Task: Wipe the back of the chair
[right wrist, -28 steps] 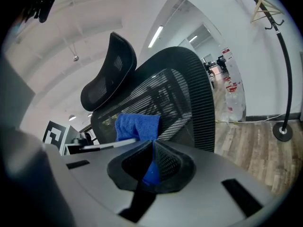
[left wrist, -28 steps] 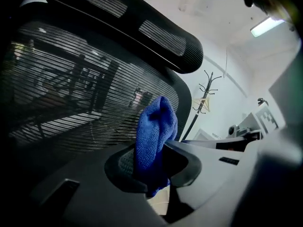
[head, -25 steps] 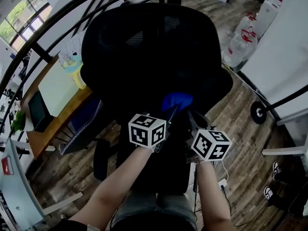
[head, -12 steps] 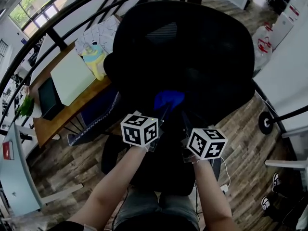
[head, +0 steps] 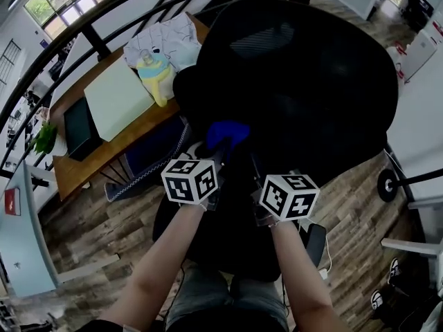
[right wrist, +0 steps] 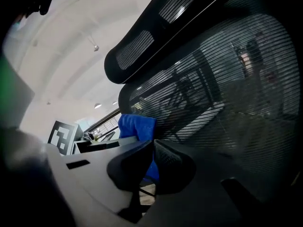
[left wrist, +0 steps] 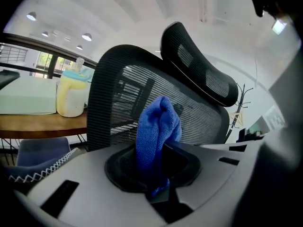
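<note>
The chair back (head: 297, 81) is matt black woven mesh. The cloth (head: 225, 133) is fuzzy blue microfibre. At ten o'clock the desk (head: 97, 161) is smooth wood, and at seven the floor (head: 83, 237) is grained planks.

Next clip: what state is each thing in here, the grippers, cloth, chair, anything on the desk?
left gripper: shut on the blue cloth.
blue cloth: bunched, standing up from the jaws.
right gripper: shut, nothing held.
chair back: upright, mesh facing the grippers.
yellow bottle: upright on the desk, lid on.
</note>
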Tool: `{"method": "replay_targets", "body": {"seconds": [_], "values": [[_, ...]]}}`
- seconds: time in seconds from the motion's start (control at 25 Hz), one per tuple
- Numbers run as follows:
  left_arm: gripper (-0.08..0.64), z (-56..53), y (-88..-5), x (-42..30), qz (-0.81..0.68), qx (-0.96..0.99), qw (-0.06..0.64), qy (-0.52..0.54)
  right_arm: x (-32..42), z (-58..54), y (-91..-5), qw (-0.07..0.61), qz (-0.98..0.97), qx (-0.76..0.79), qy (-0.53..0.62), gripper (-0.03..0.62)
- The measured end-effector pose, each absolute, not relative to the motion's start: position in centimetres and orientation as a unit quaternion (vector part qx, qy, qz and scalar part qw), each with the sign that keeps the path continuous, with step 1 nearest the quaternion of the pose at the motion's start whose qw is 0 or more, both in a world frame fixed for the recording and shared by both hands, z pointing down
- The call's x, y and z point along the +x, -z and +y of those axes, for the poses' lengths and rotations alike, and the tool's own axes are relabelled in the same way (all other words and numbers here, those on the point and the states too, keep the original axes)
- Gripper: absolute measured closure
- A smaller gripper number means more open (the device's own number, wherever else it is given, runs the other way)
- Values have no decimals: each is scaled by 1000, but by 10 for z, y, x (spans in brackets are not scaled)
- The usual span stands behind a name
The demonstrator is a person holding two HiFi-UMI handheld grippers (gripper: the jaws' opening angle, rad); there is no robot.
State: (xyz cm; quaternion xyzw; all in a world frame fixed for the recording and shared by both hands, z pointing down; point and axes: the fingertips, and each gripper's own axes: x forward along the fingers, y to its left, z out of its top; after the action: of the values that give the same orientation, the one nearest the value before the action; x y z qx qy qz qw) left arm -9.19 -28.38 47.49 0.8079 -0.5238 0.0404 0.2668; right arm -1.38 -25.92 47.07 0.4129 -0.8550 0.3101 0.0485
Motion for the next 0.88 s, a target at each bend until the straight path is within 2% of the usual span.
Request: {"method": "replay_targets", "body": {"seconds": [0.44, 0.88], "values": [[482, -281, -478, -157, -576, 769, 275, -23, -59, -257, -477, 59, -862, 392, -316, 561], [482, -273, -476, -172, -590, 759, 275, -10, -56, -251, -479, 53, -857, 401, -319, 562]]}}
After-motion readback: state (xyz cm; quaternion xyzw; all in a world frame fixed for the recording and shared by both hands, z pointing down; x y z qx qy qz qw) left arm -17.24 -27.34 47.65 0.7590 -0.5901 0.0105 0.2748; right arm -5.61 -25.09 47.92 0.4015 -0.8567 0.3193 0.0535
